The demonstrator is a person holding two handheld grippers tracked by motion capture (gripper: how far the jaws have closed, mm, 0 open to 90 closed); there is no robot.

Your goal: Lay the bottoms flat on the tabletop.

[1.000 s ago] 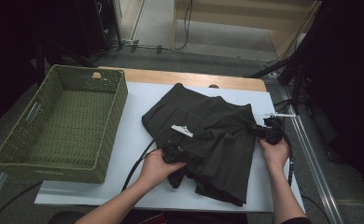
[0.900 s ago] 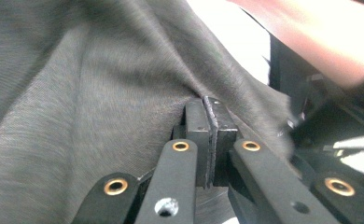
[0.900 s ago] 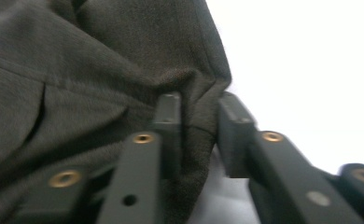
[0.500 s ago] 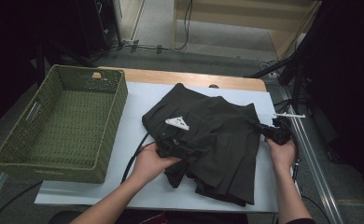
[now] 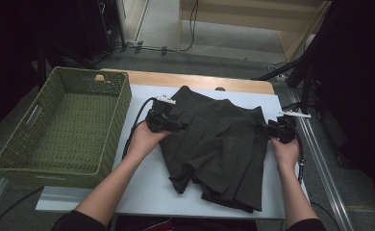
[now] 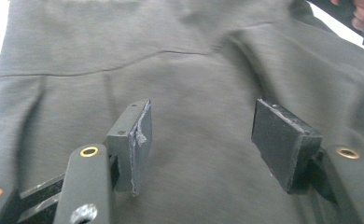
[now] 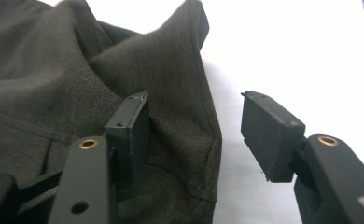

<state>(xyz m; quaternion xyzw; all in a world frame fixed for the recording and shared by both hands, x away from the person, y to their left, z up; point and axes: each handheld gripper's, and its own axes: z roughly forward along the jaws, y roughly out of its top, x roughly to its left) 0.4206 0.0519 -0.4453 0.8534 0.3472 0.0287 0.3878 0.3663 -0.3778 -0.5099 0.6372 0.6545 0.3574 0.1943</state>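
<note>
On the white desk the left gripper and right gripper, jaws just opened at the dark skirt's side edges, have let go mid-fold; next comes a fresh grip.

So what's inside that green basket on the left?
Nothing that shows: the green basket looks empty, its woven floor bare. The strip just behind its near wall is hidden. The dark garment lies outside it, on the table.
</note>
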